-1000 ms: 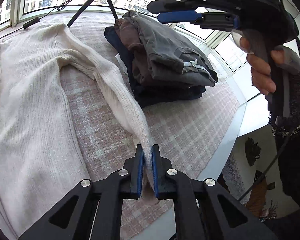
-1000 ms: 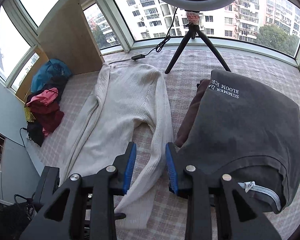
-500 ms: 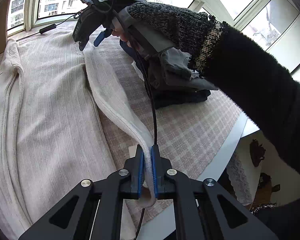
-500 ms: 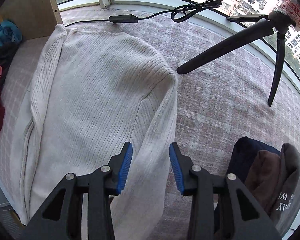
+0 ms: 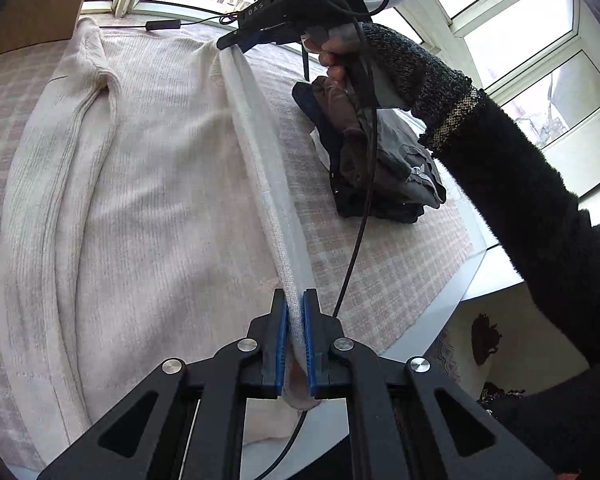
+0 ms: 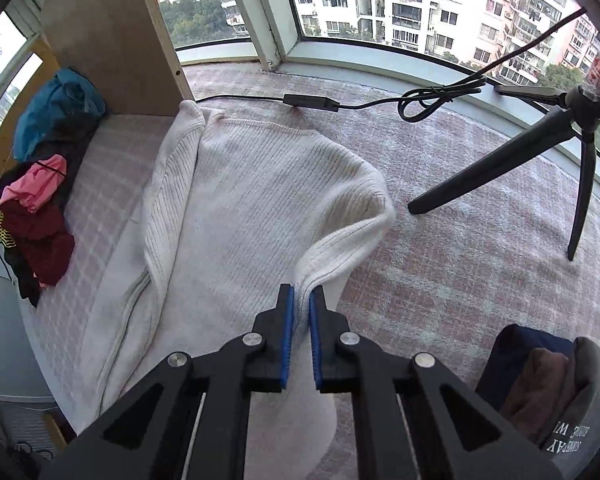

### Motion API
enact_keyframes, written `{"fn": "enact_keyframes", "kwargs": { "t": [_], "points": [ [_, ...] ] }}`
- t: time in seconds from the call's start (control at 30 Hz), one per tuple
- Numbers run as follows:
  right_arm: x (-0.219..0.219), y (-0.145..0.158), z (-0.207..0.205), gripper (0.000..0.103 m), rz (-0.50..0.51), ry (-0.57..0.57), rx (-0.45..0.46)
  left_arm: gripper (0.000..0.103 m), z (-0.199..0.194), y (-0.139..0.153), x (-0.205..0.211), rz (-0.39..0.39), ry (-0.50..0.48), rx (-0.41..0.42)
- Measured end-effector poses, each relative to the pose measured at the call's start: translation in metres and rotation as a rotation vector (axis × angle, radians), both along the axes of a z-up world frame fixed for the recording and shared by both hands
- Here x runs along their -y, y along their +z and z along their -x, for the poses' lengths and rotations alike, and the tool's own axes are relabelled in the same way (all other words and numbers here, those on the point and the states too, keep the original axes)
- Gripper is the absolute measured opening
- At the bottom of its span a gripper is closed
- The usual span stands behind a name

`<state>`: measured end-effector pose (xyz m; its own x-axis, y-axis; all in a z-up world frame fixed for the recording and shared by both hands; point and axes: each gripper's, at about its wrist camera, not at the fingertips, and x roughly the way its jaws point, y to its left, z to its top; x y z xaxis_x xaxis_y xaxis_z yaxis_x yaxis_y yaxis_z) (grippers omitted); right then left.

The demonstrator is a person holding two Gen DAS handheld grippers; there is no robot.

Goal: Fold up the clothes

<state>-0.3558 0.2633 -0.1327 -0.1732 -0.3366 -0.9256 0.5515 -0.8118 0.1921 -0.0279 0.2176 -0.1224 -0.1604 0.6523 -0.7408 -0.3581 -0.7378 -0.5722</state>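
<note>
Since a second ago the right gripper (image 6: 299, 312) has swung from above the folded pile (image 5: 384, 176) and closed, pinching the cream sweater (image 5: 152, 168) near its shoulder; left gripper (image 5: 296, 332) pinches the cuff, sleeve (image 5: 268, 168) taut over the plaid mat (image 6: 460, 264). Folding has barely begun.

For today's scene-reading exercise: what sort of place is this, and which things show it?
Probably a flat's bay-window alcove, high up: curved windows face apartment blocks, a cream sweater lies on a checked cloth, beside folded clothes.
</note>
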Motion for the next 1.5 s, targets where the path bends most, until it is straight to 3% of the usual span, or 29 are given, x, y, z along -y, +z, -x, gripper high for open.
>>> {"fn": "enact_keyframes", "kwargs": {
  "t": [0.07, 0.17, 0.2, 0.27, 0.33, 0.5, 0.6, 0.63, 0.67, 0.7, 0.8, 0.9, 0.93, 0.97, 1.0, 1.03, 1.07, 1.23, 1.27, 1.3, 1.33, 1.4, 1.5],
  "points": [
    [0.022, -0.008, -0.002, 0.014, -0.069, 0.032, 0.01, 0.007, 0.006, -0.025, 0.014, 0.08, 0.035, 0.071],
    [0.007, 0.007, -0.015, 0.028, -0.03, 0.029, -0.032, 0.005, 0.008, -0.038, 0.021, 0.205, 0.048, 0.065],
    [-0.004, 0.013, -0.02, 0.034, -0.017, 0.012, -0.05, 0.006, 0.006, -0.034, 0.025, 0.191, 0.049, 0.055],
    [-0.025, 0.015, -0.029, 0.035, -0.052, -0.005, -0.092, 0.009, 0.001, -0.024, 0.029, 0.165, 0.041, 0.032],
    [-0.043, 0.007, -0.042, 0.035, -0.107, -0.001, -0.102, 0.016, -0.01, -0.016, 0.026, 0.187, 0.003, -0.011],
    [-0.077, -0.029, -0.075, 0.035, -0.153, 0.006, -0.037, 0.032, -0.038, -0.02, 0.015, 0.215, -0.123, -0.037],
    [-0.088, -0.044, -0.082, 0.035, -0.124, -0.034, 0.013, 0.034, -0.036, -0.036, 0.003, 0.245, -0.151, -0.013],
    [-0.09, -0.045, -0.084, 0.035, -0.112, -0.04, 0.021, 0.033, -0.032, -0.04, -0.001, 0.263, -0.15, -0.021],
    [-0.09, -0.044, -0.087, 0.035, -0.106, -0.038, 0.021, 0.021, -0.028, -0.045, -0.004, 0.279, -0.147, -0.018],
    [-0.09, -0.041, -0.09, 0.035, -0.103, -0.033, 0.014, 0.002, -0.026, -0.046, -0.006, 0.271, -0.156, 0.011],
    [-0.092, -0.032, -0.097, 0.035, -0.086, -0.024, -0.008, 0.001, -0.025, -0.028, -0.004, 0.187, -0.183, 0.044],
    [-0.096, -0.02, -0.106, 0.035, -0.031, -0.027, -0.013, 0.001, -0.03, 0.01, 0.014, 0.169, -0.138, -0.032],
    [-0.096, -0.019, -0.111, 0.035, -0.012, -0.019, -0.002, 0.002, -0.032, 0.018, 0.017, 0.207, -0.134, -0.08],
    [-0.093, -0.018, -0.117, 0.035, 0.004, -0.005, 0.007, 0.011, -0.032, 0.019, 0.019, 0.25, -0.133, -0.105],
    [-0.09, -0.018, -0.123, 0.035, 0.007, 0.009, 0.008, 0.023, -0.031, 0.016, 0.022, 0.288, -0.125, -0.097],
    [-0.085, -0.019, -0.13, 0.036, -0.005, 0.023, -0.002, 0.026, -0.031, 0.01, 0.023, 0.302, -0.123, -0.076],
    [-0.08, -0.022, -0.136, 0.036, -0.014, 0.037, -0.003, 0.027, -0.034, 0.003, 0.023, 0.302, -0.14, -0.058],
    [-0.057, -0.05, -0.152, 0.036, -0.032, 0.088, 0.093, 0.032, -0.054, -0.037, 0.002, 0.442, -0.241, -0.092],
    [-0.051, -0.055, -0.155, 0.036, -0.043, 0.098, 0.103, 0.029, -0.052, -0.038, 0.001, 0.433, -0.241, -0.09],
    [-0.046, -0.061, -0.158, 0.036, -0.054, 0.108, 0.113, 0.014, -0.051, -0.038, 0.0, 0.423, -0.242, -0.087],
    [-0.041, -0.064, -0.161, 0.038, -0.066, 0.12, 0.105, 0.008, -0.049, -0.038, -0.001, 0.412, -0.242, -0.085],
    [-0.033, -0.063, -0.165, 0.039, -0.084, 0.155, 0.065, 0.006, -0.045, -0.039, -0.004, 0.391, -0.242, -0.08],
    [-0.03, -0.064, -0.167, 0.037, -0.101, 0.183, 0.039, 0.005, -0.041, -0.008, 0.007, 0.227, -0.241, -0.017]
  ]
}}
